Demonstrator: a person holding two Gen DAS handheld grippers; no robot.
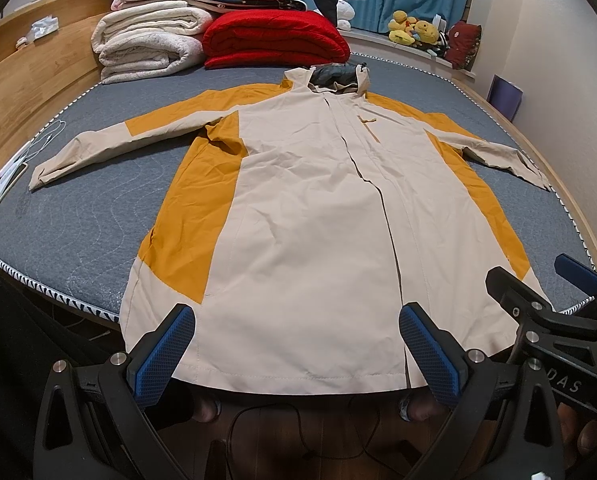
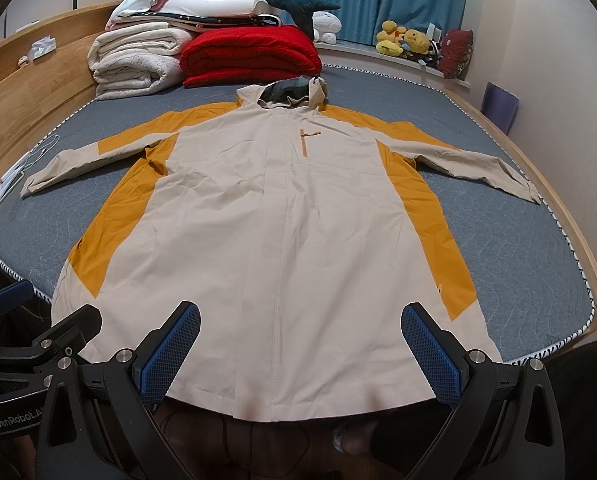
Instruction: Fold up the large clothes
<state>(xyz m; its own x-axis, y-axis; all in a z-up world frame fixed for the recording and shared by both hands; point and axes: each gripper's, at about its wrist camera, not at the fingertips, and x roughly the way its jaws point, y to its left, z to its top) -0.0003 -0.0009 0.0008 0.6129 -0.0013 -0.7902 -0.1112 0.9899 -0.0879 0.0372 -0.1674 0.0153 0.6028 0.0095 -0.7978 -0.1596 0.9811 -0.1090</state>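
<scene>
A beige and mustard hooded jacket (image 1: 306,208) lies flat, front up, on a grey mattress (image 1: 78,216), sleeves spread to both sides, hood at the far end. Its hem hangs over the near mattress edge. It also shows in the right wrist view (image 2: 282,220). My left gripper (image 1: 298,344) is open and empty, just above the hem's left half. My right gripper (image 2: 298,344) is open and empty above the hem's right half; it also shows at the right edge of the left wrist view (image 1: 538,280).
Folded white blankets (image 1: 146,44) and a red blanket (image 1: 274,40) are stacked at the far end of the mattress (image 2: 518,240). Plush toys (image 1: 414,32) sit on the sill. A phone and cable (image 1: 14,172) lie at the left edge. Wooden bed frame surrounds it.
</scene>
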